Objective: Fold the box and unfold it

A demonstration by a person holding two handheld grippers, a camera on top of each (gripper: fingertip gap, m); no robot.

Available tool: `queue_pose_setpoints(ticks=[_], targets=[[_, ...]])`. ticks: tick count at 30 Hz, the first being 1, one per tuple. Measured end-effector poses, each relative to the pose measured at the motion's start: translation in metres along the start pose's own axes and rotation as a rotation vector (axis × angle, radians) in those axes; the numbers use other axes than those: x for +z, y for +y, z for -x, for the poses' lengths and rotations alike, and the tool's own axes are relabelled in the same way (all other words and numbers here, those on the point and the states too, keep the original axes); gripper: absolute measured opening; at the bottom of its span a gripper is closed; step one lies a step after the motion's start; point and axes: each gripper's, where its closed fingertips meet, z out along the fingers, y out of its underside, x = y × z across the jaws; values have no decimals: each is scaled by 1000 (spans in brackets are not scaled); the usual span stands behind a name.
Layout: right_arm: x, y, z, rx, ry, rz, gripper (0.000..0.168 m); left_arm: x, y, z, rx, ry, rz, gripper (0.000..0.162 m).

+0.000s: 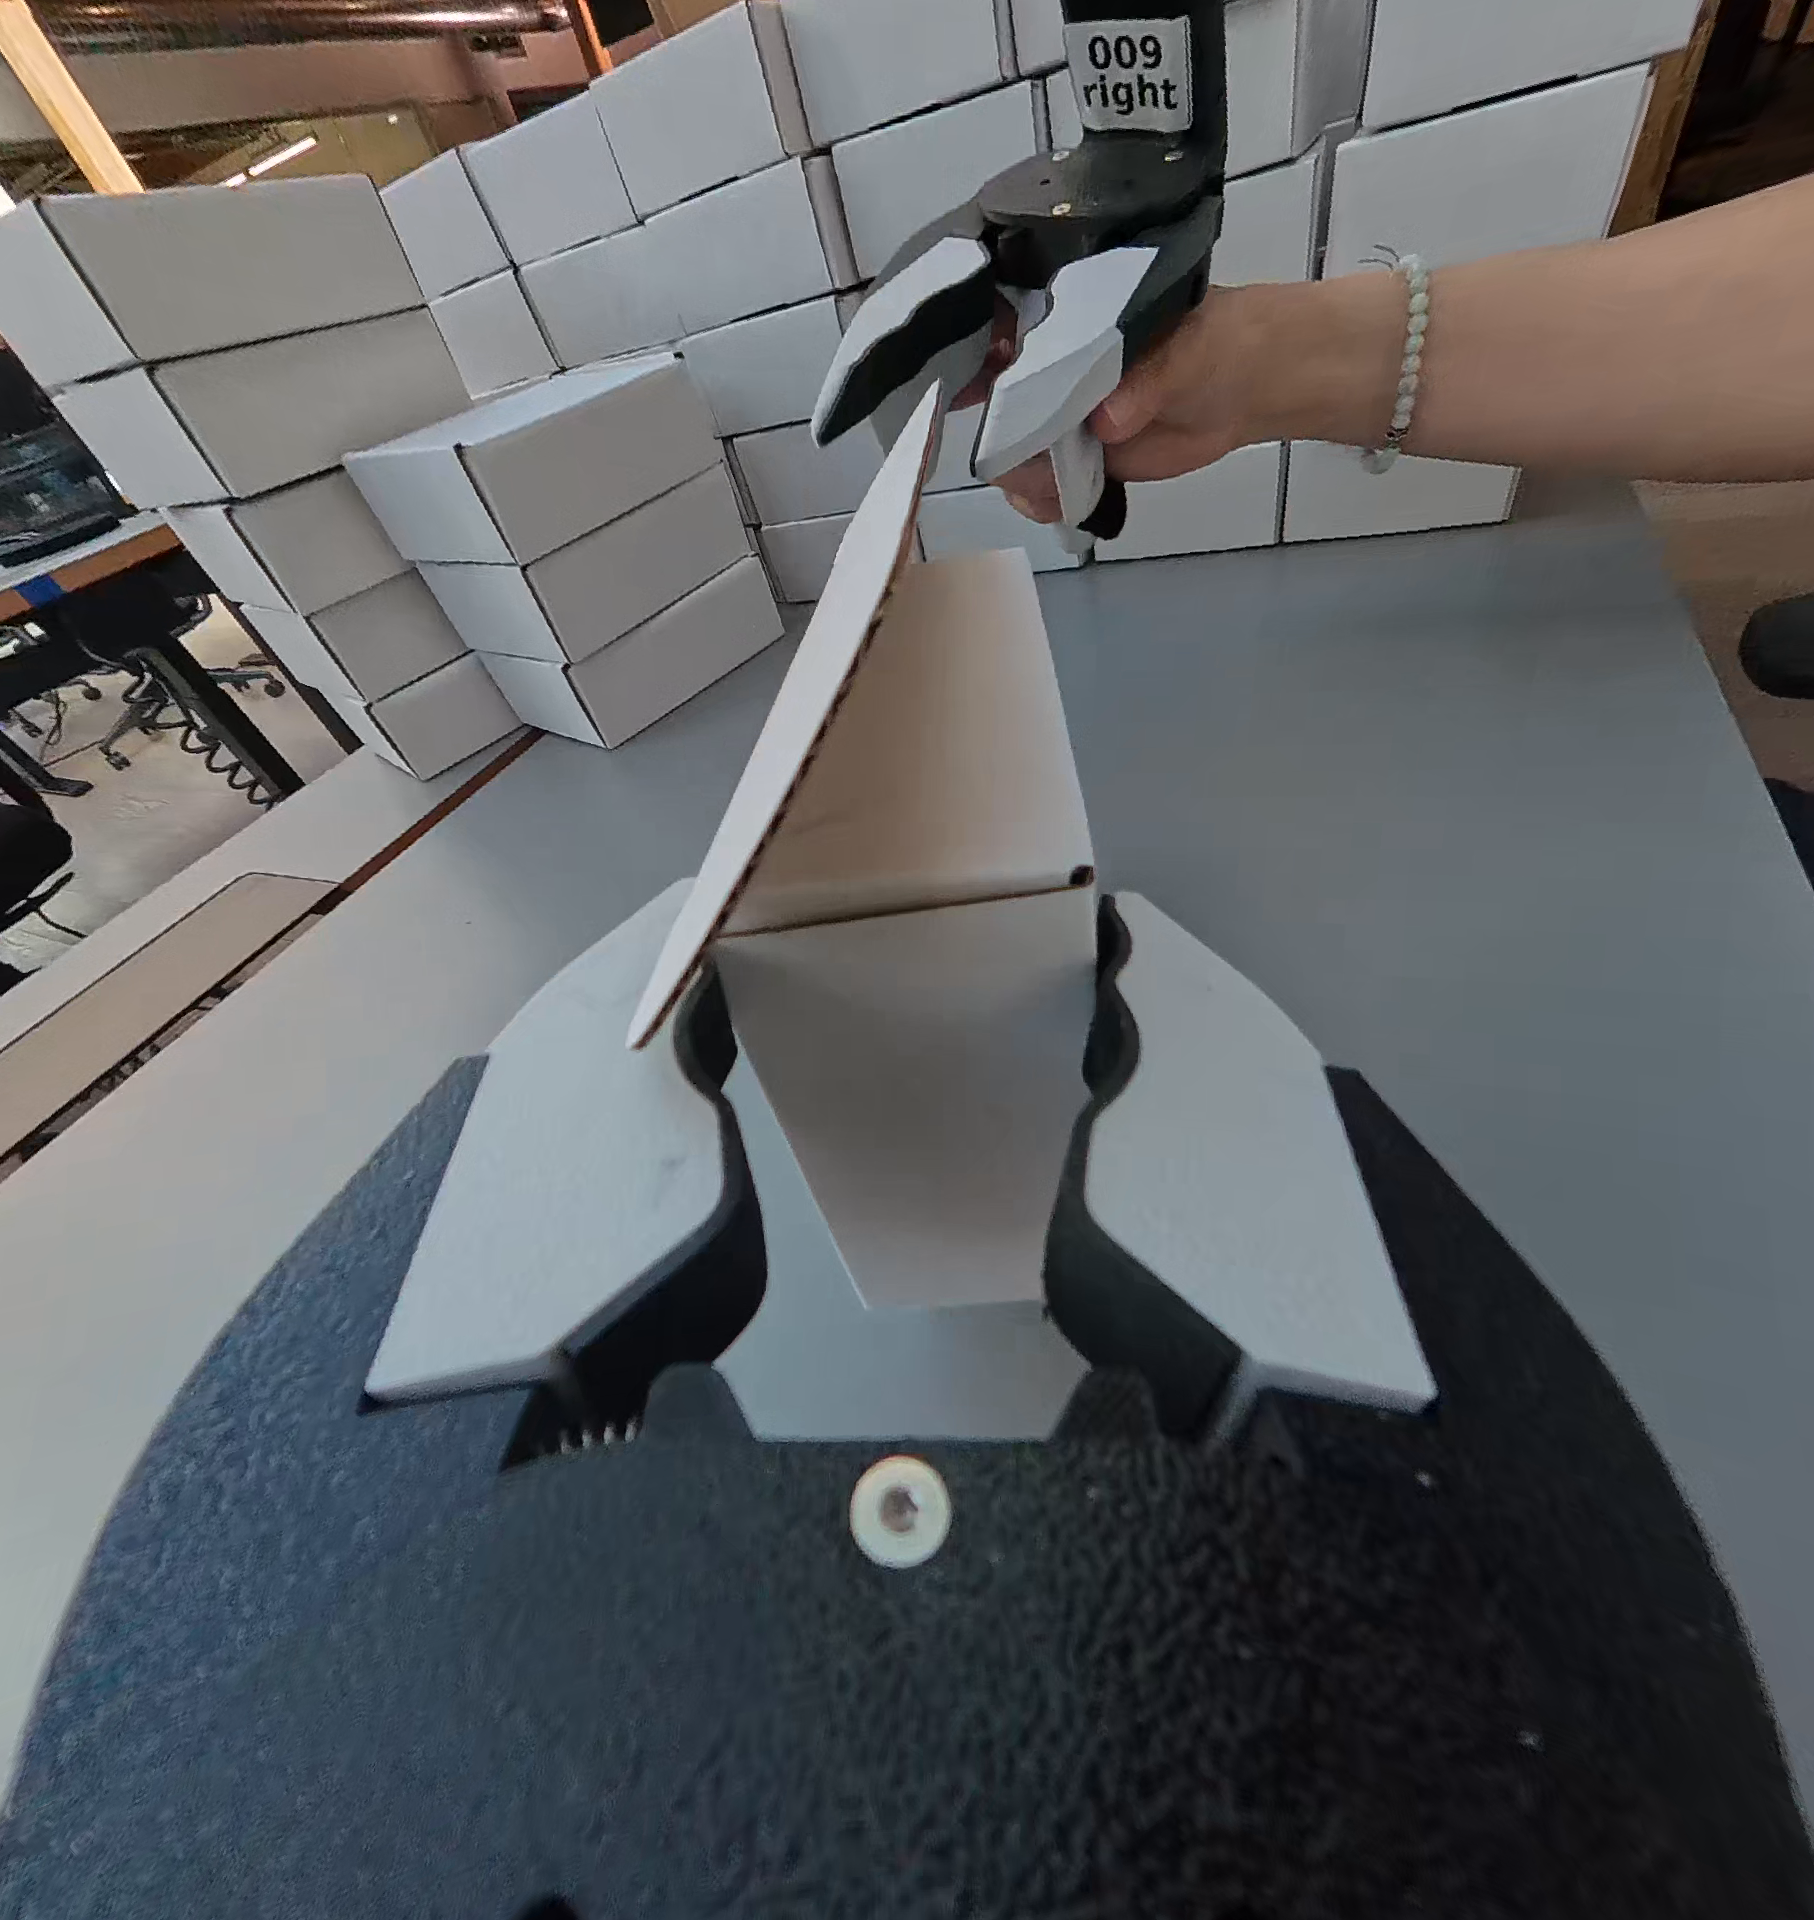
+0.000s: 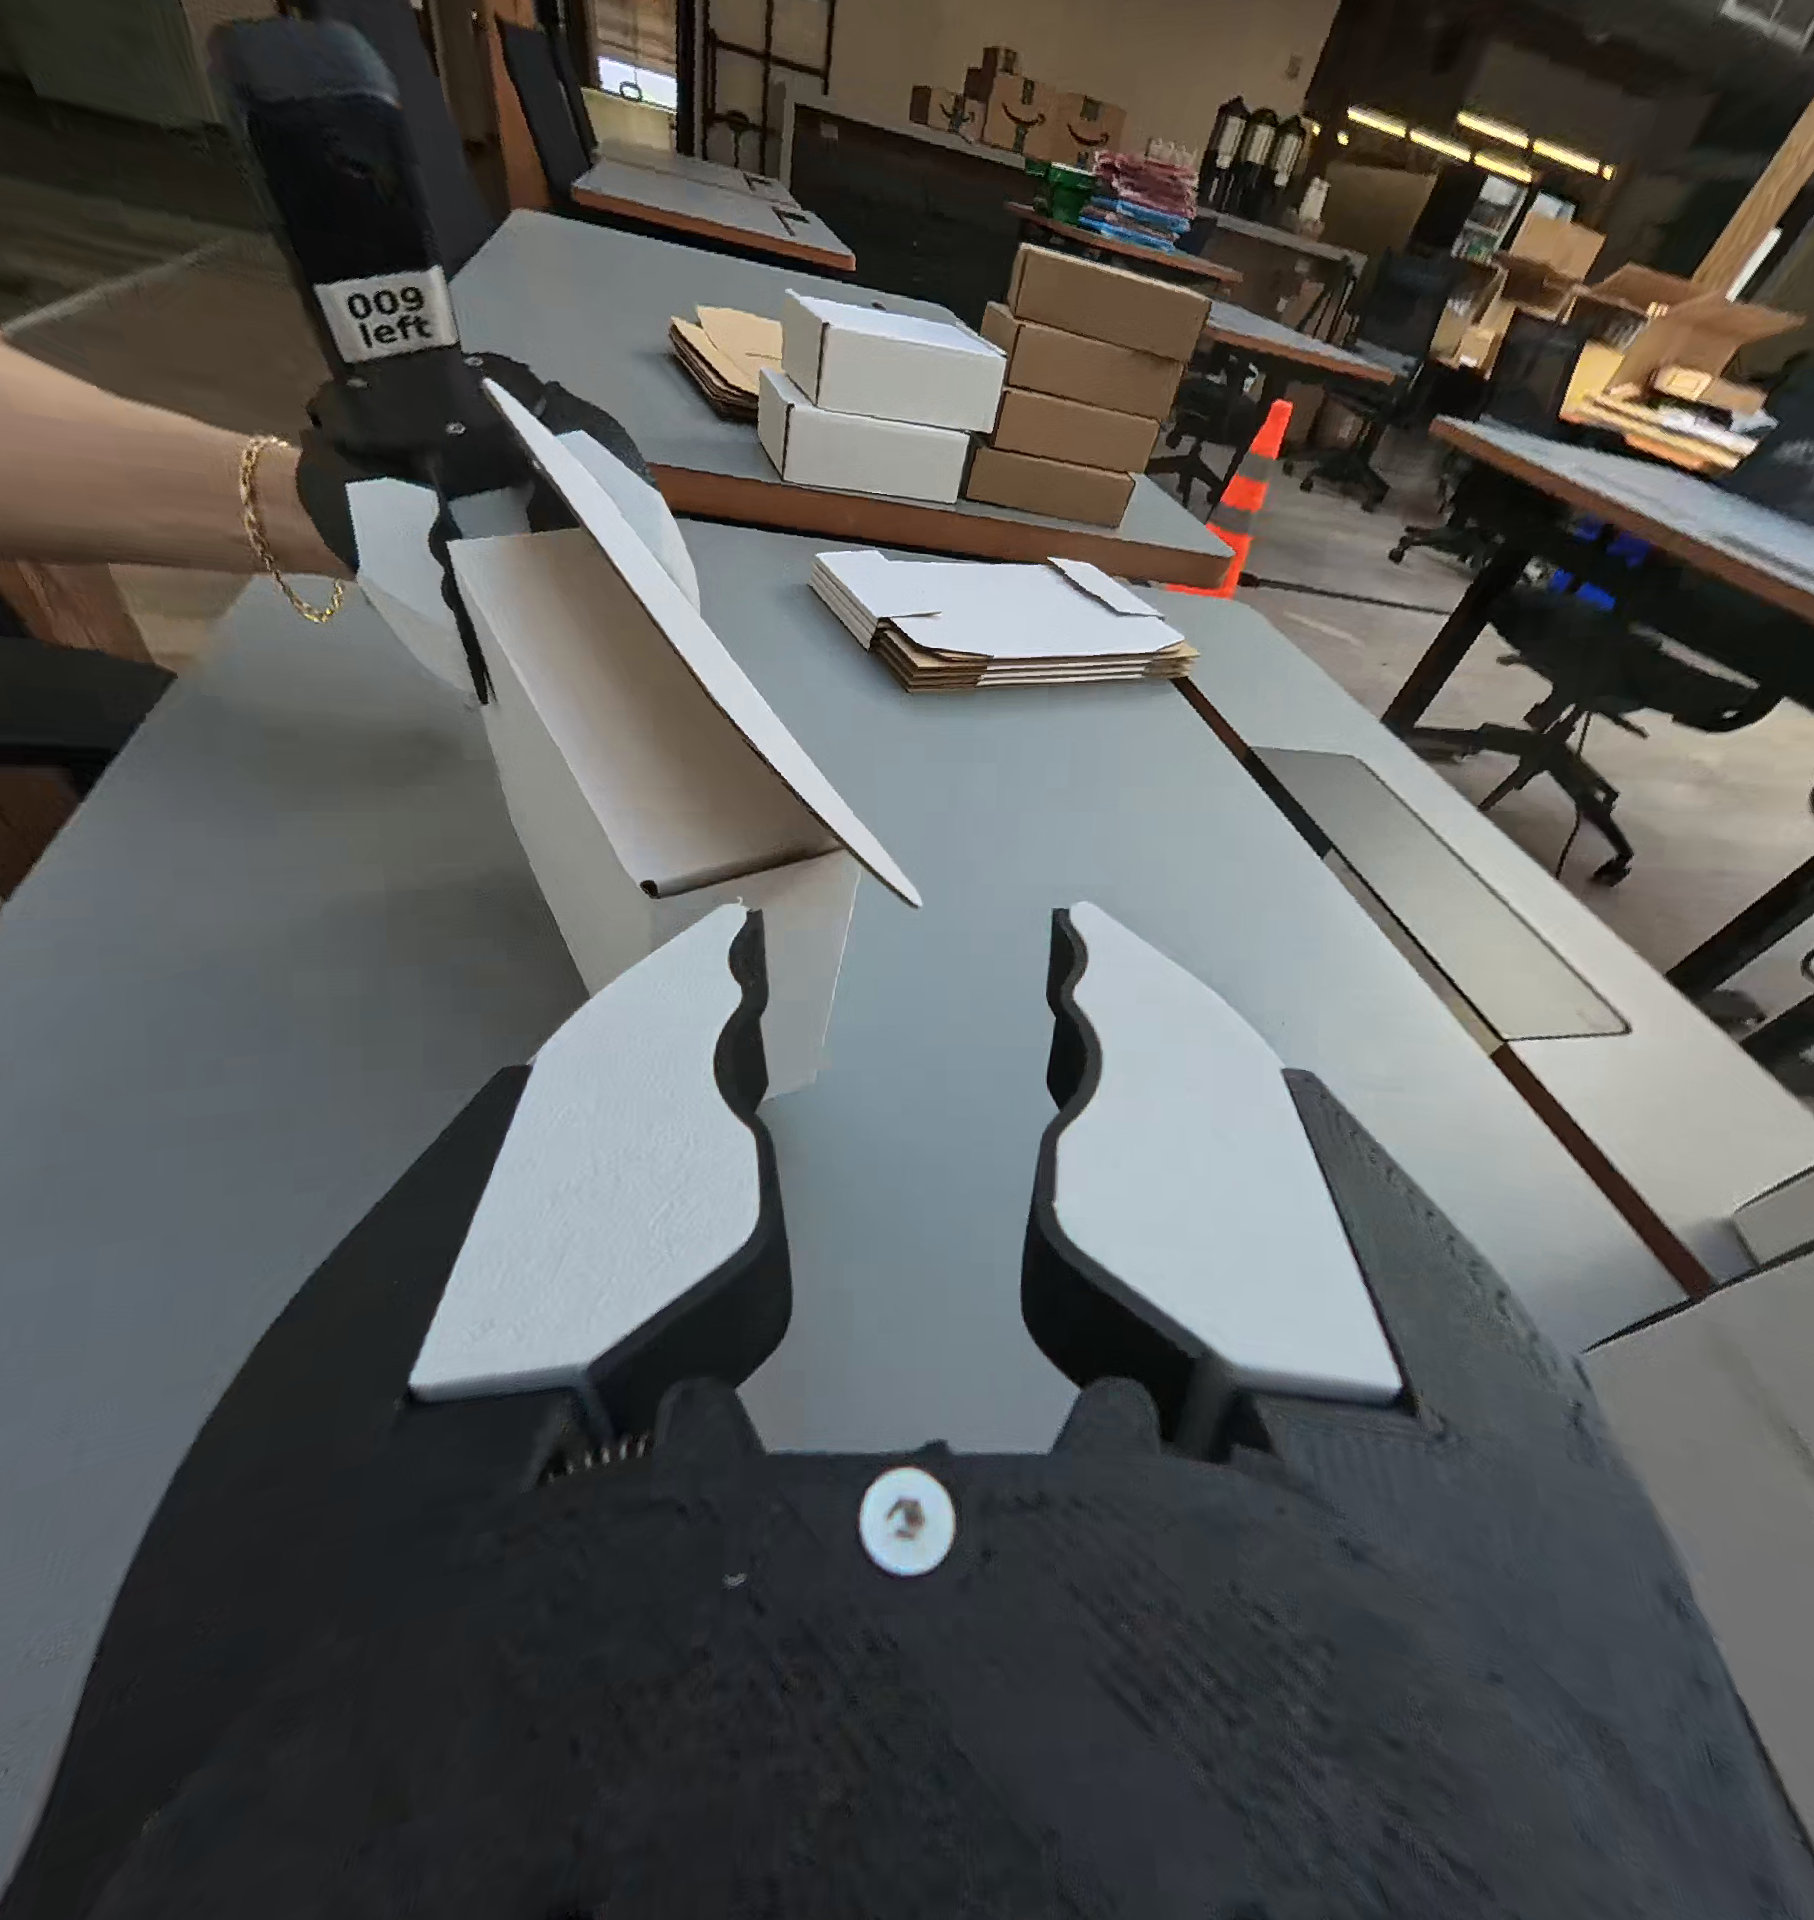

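A white cardboard box [image 1: 903, 1091] with a brown inside stands on the grey table [image 1: 1402, 831]. Its lid [image 1: 809, 727] is raised and tilted. My left gripper [image 1: 903, 956] is closed on the box's near end, one finger on each side wall. It also shows in the right wrist view [image 2: 487, 540] at the box's far end. My right gripper [image 2: 903, 914] is open and empty, with its left finger beside the box's [image 2: 674, 727] end and the lid's tip [image 2: 882, 883] just above the fingertips. In the left wrist view the right gripper [image 1: 908, 442] hovers at the lid's far tip.
Many folded white boxes [image 1: 591, 540] are stacked along the table's far side. A stack of flat box blanks [image 2: 996, 623] lies beyond the box. White boxes [image 2: 882, 405] and brown boxes [image 2: 1079, 384] stand on the adjoining table. An orange cone [image 2: 1256, 478] stands on the floor.
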Motion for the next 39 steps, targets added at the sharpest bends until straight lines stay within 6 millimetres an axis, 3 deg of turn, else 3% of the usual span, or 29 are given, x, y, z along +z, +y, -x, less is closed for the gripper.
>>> queue_pose_setpoints(ticks=[3, 7, 15, 24, 27, 35, 39], targets=[[3, 3, 12, -146, -20, -5, 41, 4, 14, -6, -10, 43, 33, 66], [6, 9, 25, -189, -97, -4, 30, 5, 27, -9, 2, 73, 90, 66], [8, 14, 34, -242, -161, 15, 9, 3, 28, -11, 10, 106, 111, 67], [5, 6, 40, -201, -193, -32, 3, 3, 28, -12, 16, 109, 119, 67], [6, 4, 36, -108, -180, -31, 3, 3, 29, -11, 1, 102, 141, 67], [11, -2, 28, 399, -118, -71, 4, 3, 35, -5, -116, 41, 247, 66], [10, 7, 24, 457, -41, 19, 3, 7, 36, -5, -119, -2, 322, 65]])
